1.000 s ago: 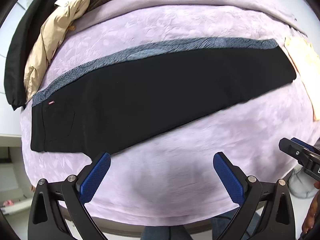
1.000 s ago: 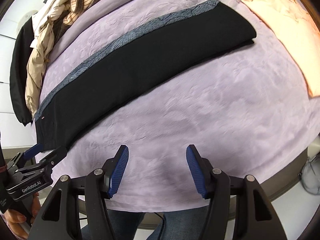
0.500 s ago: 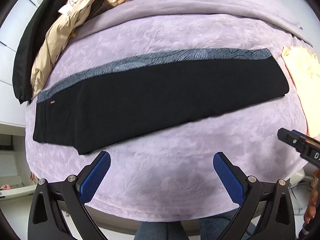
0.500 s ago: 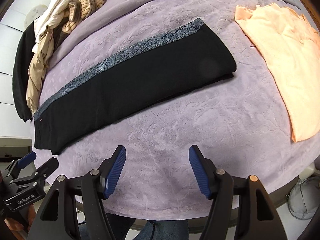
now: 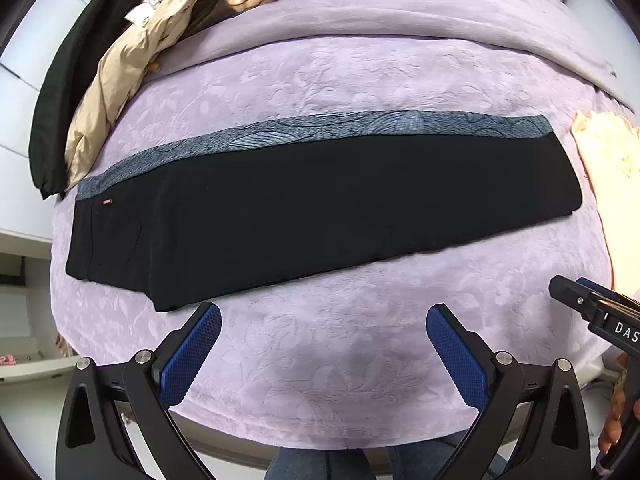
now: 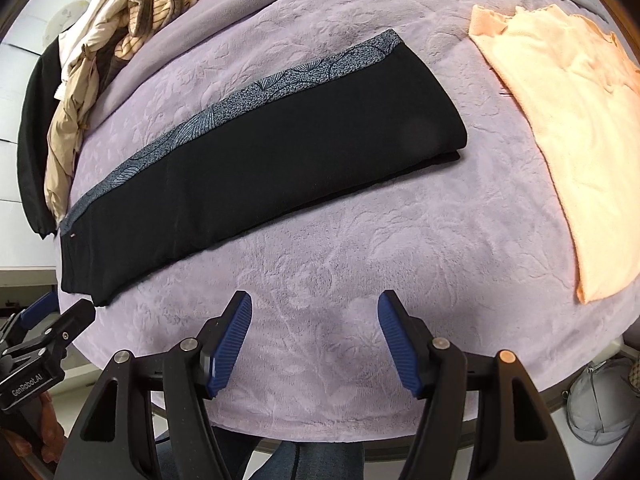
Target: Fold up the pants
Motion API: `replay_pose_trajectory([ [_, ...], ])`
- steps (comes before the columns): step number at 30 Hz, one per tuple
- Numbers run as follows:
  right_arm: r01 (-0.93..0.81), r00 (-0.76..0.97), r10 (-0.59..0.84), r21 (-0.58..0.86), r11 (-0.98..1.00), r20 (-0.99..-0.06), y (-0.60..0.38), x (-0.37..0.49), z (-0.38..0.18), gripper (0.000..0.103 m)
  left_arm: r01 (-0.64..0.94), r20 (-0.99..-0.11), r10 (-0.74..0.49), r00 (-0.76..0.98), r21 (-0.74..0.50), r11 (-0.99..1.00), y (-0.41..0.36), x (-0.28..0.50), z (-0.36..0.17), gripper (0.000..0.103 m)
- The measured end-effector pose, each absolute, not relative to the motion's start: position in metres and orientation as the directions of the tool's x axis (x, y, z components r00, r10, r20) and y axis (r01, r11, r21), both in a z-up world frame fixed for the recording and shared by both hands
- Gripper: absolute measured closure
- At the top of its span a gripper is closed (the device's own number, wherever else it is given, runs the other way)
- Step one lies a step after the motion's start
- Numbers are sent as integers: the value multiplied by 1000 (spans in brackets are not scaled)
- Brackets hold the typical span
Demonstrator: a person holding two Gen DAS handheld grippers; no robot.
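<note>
Black pants (image 5: 304, 208) with a grey patterned side stripe lie flat on the lilac blanket (image 5: 328, 360), folded lengthwise, waist at the left, leg hems at the right. They also show in the right wrist view (image 6: 248, 168). My left gripper (image 5: 323, 322) is open and empty, hovering above the blanket just in front of the pants' near edge. My right gripper (image 6: 315, 310) is open and empty, above bare blanket in front of the leg end. Each gripper shows at the edge of the other's view.
A peach cloth (image 6: 568, 120) lies on the blanket to the right of the pants. A heap of beige, striped and black clothes (image 5: 132, 60) lies at the back left. The blanket's front edge (image 6: 320, 432) drops off below the grippers.
Both grippers have pulled back and risen from the pants, so more of the blanket shows. Both stay open. The pants have not moved.
</note>
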State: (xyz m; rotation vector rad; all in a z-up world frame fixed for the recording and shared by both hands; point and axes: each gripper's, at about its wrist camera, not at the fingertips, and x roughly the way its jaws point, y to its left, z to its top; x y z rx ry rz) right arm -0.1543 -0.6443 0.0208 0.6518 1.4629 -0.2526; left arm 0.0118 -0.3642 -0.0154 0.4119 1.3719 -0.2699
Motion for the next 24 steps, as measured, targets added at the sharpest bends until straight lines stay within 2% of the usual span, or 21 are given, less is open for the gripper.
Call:
replay_pose_trajectory([
  [24, 532, 101, 231, 249, 809, -968, -667, -132, 6, 33, 405, -983, 79, 164, 140, 904, -375, 27, -23, 0],
])
